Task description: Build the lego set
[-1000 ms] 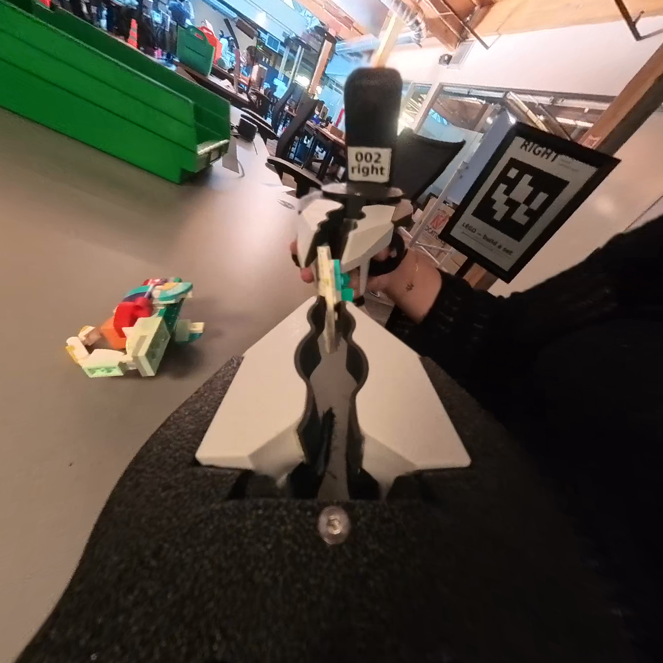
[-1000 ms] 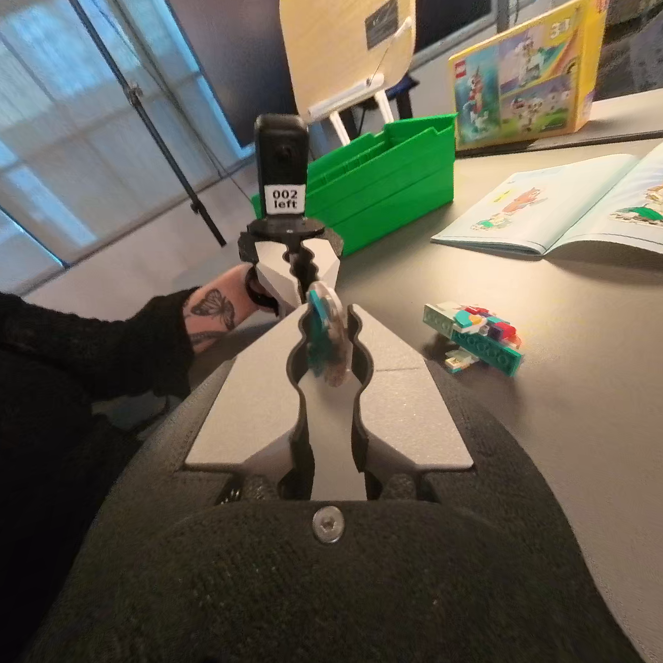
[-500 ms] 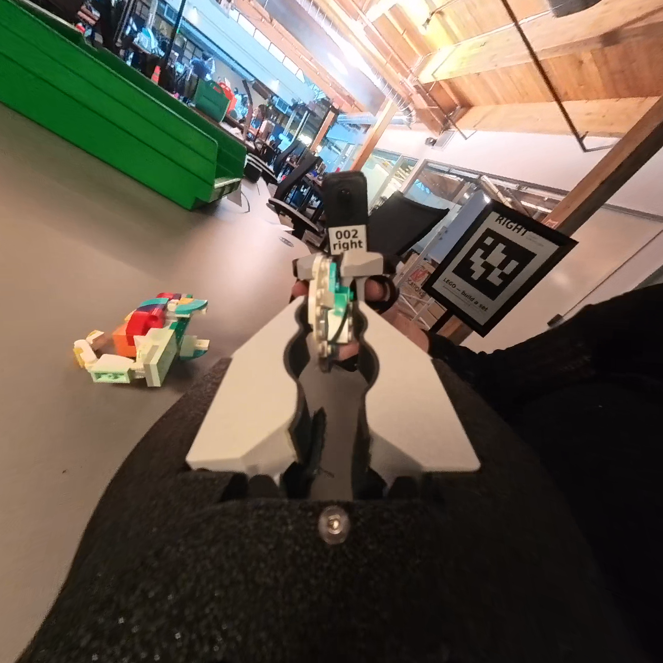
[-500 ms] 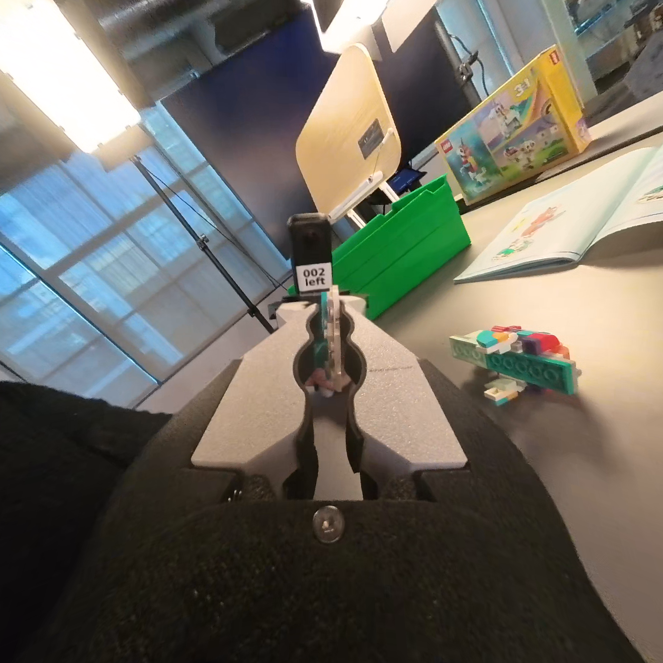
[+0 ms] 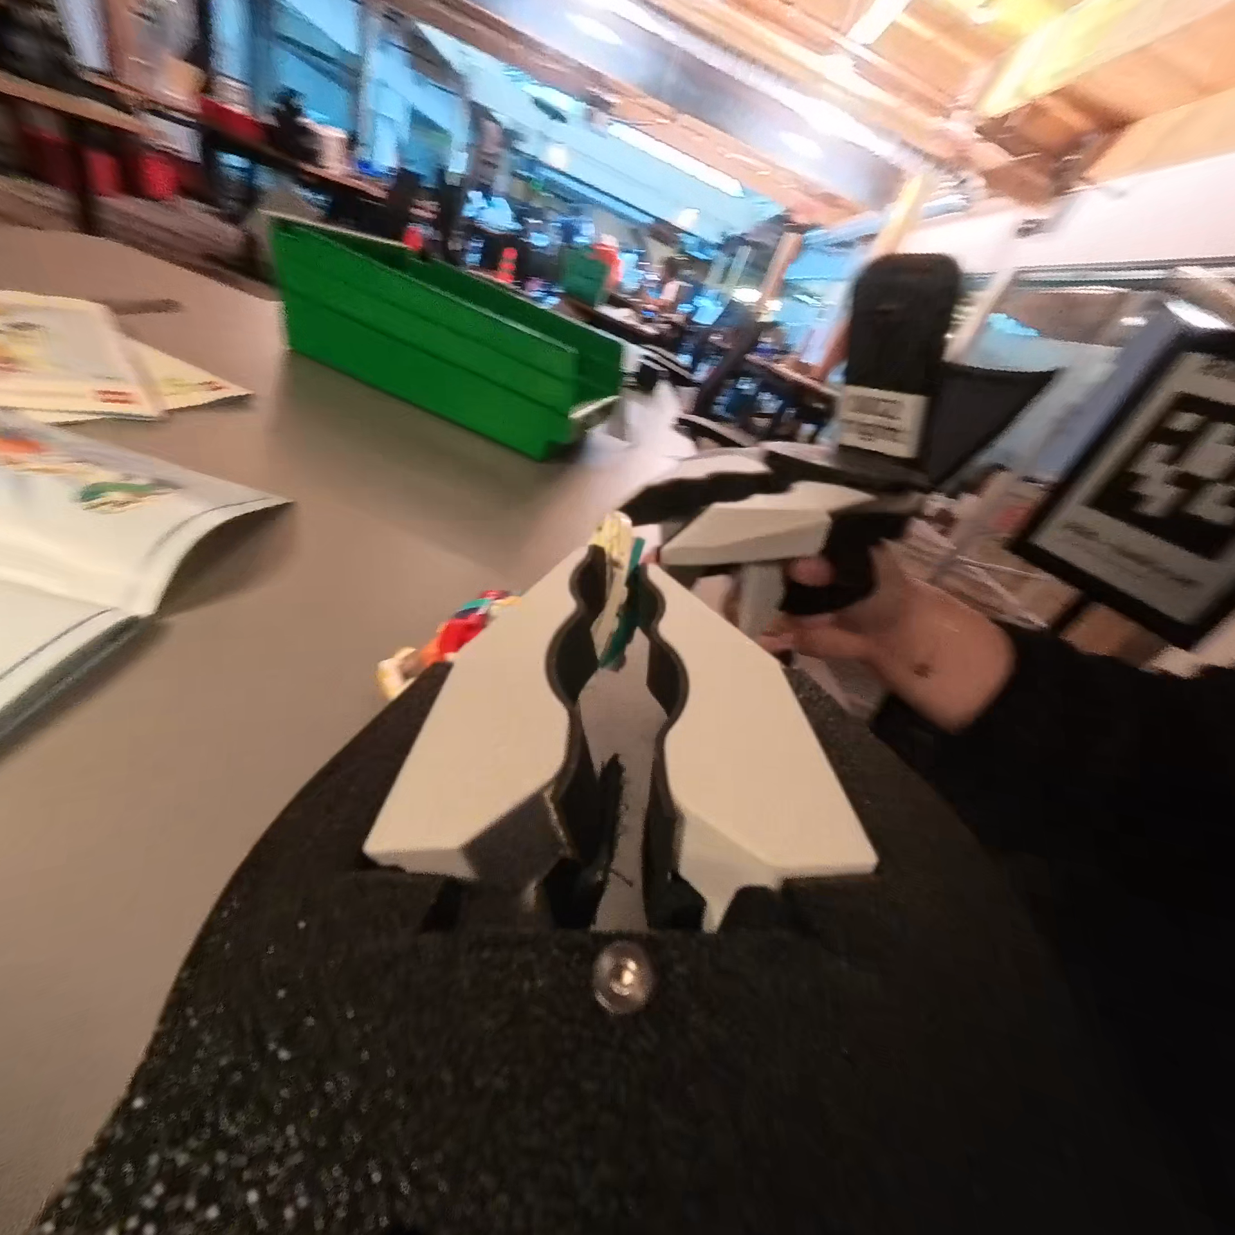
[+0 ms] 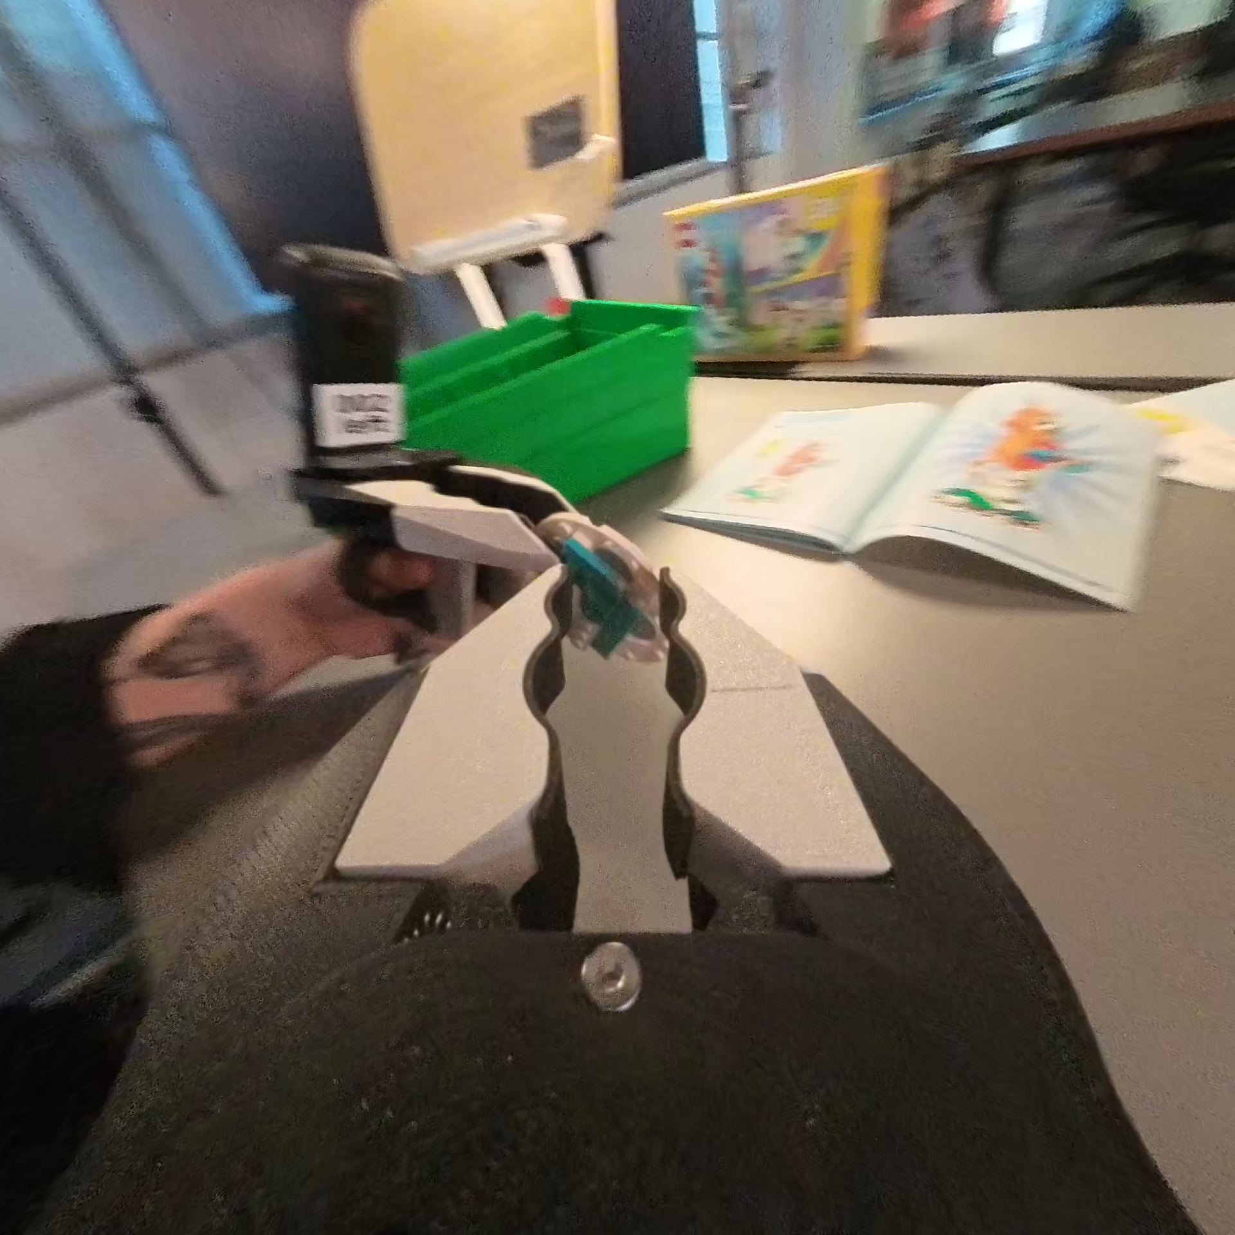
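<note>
My left gripper [image 5: 618, 568] is shut on a small brick piece [image 5: 616, 588], a clear round plate with a teal brick on it, pinched at the fingertips. In the right wrist view the left gripper [image 6: 544, 538] reaches in from the left with the same piece [image 6: 611, 598]. My right gripper [image 6: 611, 581] is open. The piece stands between its fingers [image 6: 494, 702] without being pressed. In the left wrist view the right gripper [image 5: 645, 534] lies just beyond the piece, jaws apart. Both frames are blurred.
A small colourful brick model [image 5: 454, 635] lies on the grey table [image 5: 267, 702], partly hidden by my left finger. A green bin [image 6: 555, 394] stands at the back. An open booklet [image 6: 935, 481] and a yellow box [image 6: 768, 267] are farther right. A black-and-white marker sign [image 5: 1149, 481] stands at right. Both grippers' tips are close together, under 4 cm apart.
Half a second ago the right gripper pinched the piece and the left was open around it. Now the left has shut on it and the right has opened. Both grippers have swung round.
</note>
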